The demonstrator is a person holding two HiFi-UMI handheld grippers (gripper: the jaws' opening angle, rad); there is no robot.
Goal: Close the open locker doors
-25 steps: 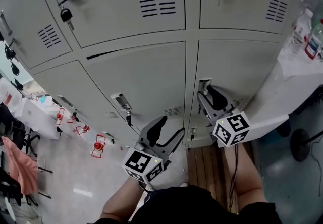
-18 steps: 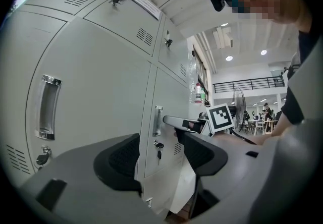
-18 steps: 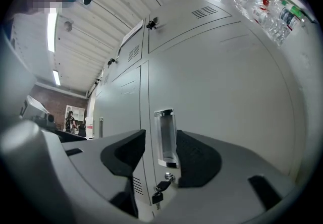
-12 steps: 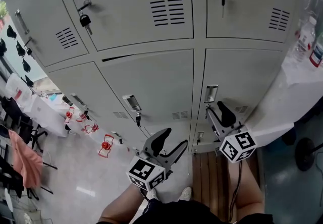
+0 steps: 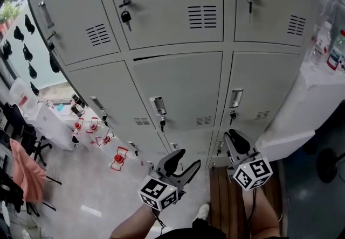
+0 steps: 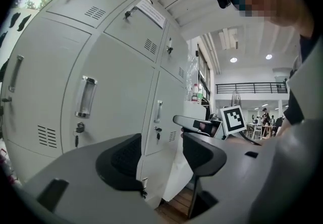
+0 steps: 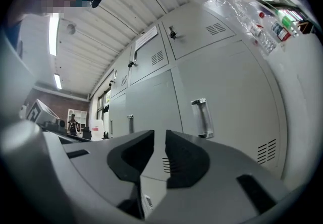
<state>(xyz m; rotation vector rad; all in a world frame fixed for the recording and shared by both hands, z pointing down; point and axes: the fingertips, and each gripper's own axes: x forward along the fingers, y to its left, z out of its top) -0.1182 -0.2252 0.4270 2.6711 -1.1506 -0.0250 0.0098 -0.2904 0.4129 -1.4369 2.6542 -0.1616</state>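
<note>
1. The locker doors (image 5: pixel 259 84) ahead look shut; the middle door (image 5: pixel 178 90) shows a dark slit at its top, perhaps unlatched.
2. The left hand-held gripper (image 5: pixel 187 159) hangs released and empty.
3. The right hand-held gripper (image 5: pixel 233 138) has just been narrowing on nothing.

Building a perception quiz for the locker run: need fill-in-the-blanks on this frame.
On the left gripper, the fingers stand ___, with nothing between them.
The locker doors are painted ___.
From the upper middle door's lock hangs a black-headed ___.
At the head view's ___ edge stand bottles.
Missing words: apart; grey; key; right.
</note>
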